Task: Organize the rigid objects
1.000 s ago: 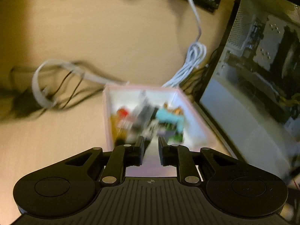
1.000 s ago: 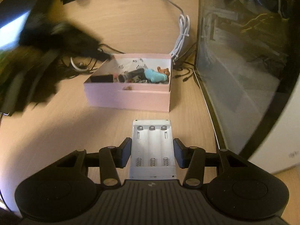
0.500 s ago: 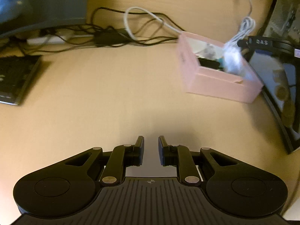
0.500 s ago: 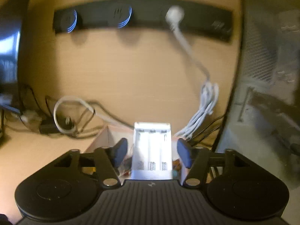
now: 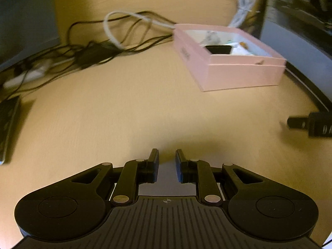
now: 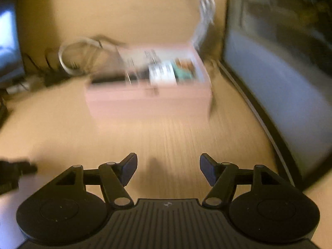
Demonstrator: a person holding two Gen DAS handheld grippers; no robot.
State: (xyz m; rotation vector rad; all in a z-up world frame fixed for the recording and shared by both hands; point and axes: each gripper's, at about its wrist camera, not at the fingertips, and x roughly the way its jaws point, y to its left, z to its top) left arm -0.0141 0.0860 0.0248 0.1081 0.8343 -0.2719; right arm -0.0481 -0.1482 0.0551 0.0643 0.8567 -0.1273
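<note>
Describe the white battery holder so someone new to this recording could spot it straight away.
Find the wooden desk with the dark glass-sided case along its right edge. Beside that case sits an open pink box. The battery holder lies inside it toward the right: the only white, ribbed rectangle there, next to a teal item.

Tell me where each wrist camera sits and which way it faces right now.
Left wrist: on the left gripper, angled down over the desk, pink box ahead right; own near-shut, empty fingers show.
Right wrist: on the right gripper, angled down, blurred, box straight ahead; its empty jaws are opening.
Shared: pink box, desk, cables, dark case.
</note>
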